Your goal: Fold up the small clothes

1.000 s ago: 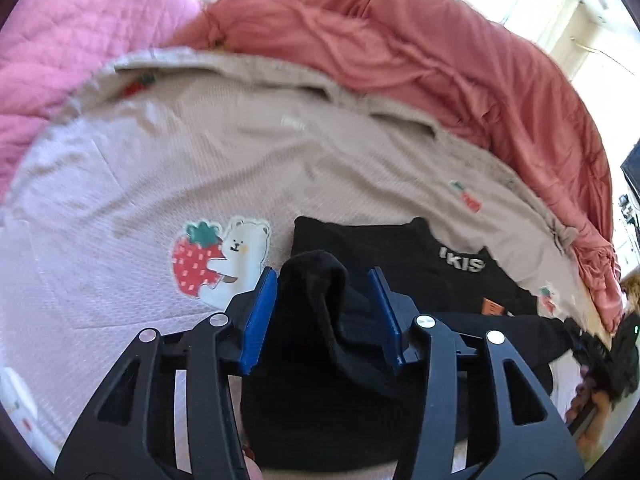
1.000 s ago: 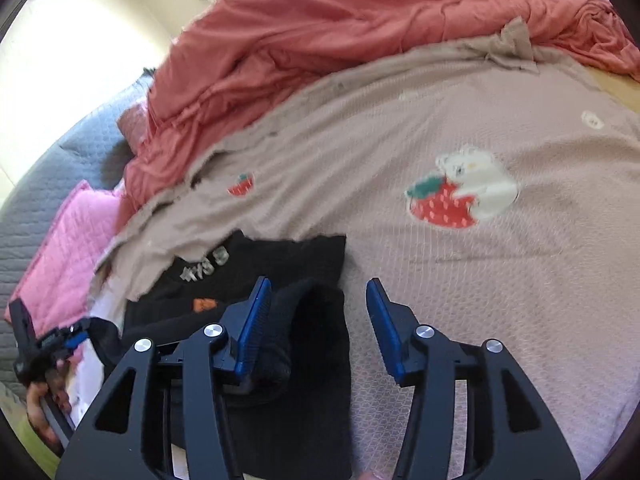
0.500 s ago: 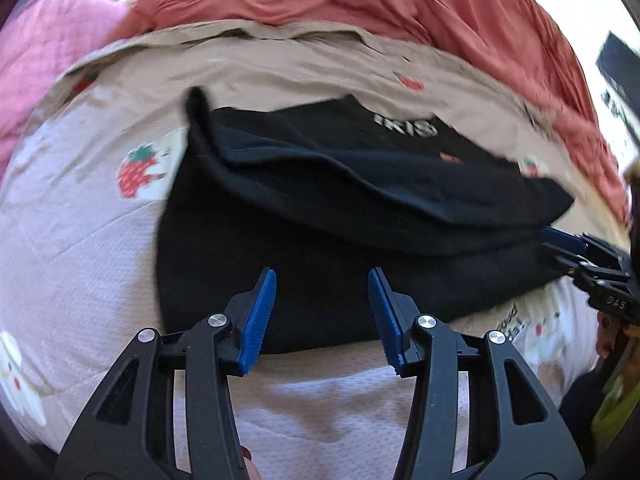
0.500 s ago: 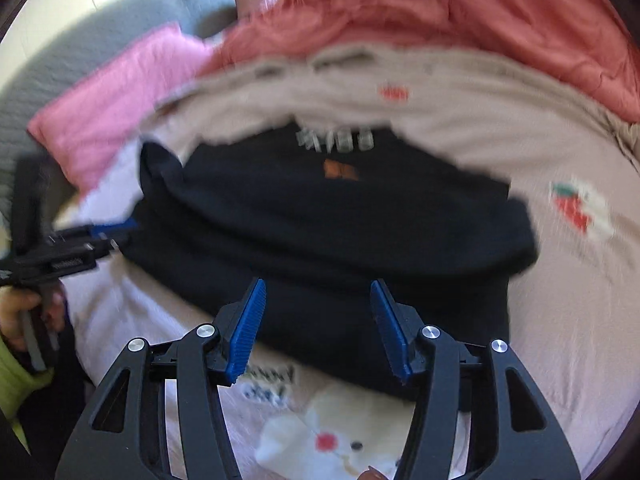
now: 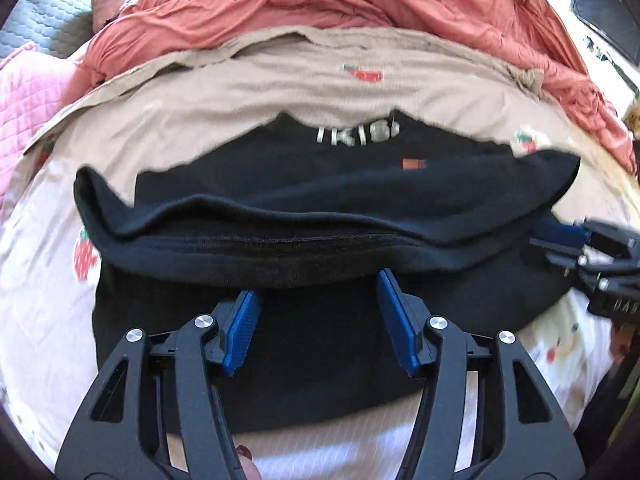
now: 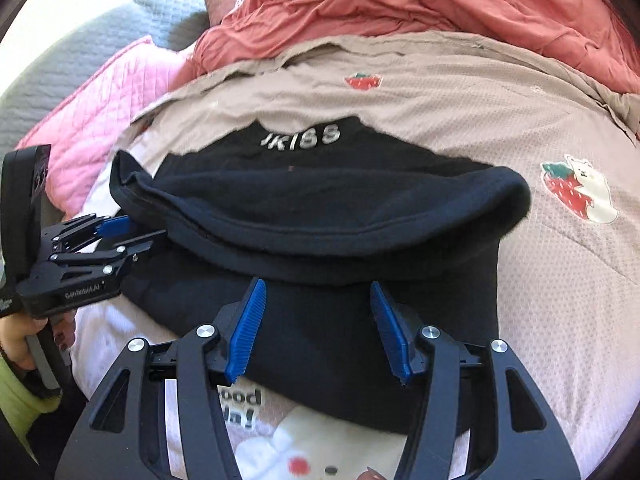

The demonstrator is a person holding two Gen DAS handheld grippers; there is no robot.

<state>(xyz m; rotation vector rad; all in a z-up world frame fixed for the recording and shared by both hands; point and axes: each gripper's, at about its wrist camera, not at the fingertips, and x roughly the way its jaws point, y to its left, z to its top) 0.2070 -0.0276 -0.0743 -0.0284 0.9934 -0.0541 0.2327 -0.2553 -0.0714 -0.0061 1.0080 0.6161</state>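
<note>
On the bed's beige strawberry sheet point(image 5: 240, 96) lies the half-folded black garment point(image 5: 320, 200); left claw point(image 5: 320, 316) and right claw point(image 6: 316, 320), just widened, hover released; the puffy fold may spring open

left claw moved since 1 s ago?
Yes. The left claw released the black garment and drew back toward its near edge; the strawberry-bear print beside it earlier is out of view. Its jaws have just been opening, empty.

Strong daylight is pouring in from the upper right, washing out that corner in the left wrist view. The black garment point(image 5: 320, 208) is swallowing its own detail. Fisheye bending is curving the bed point(image 6: 560, 280) edges; the lettering is smearing with motion blur.
</note>
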